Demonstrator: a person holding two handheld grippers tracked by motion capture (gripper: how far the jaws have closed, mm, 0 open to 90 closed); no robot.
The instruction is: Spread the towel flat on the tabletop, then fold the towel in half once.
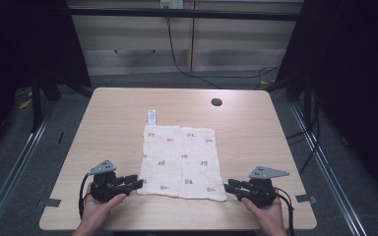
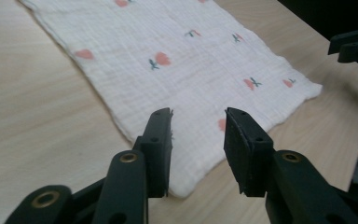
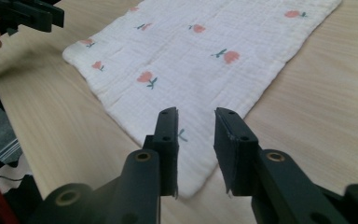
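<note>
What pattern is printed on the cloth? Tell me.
The cloth is white with small pink flowers on green stems, clearest in the left gripper view.

Lab: dark curtains point(image 1: 24, 39) and cables point(image 1: 177, 59) around table point(image 1: 118, 108).

- Surface point(image 1: 113, 110) — pale wood grain, rounded corners, a dark round hole point(image 1: 216, 102) near its far edge.
- Cloth point(image 1: 182, 160) — white, small red flower print, lying flat at the middle.
</note>
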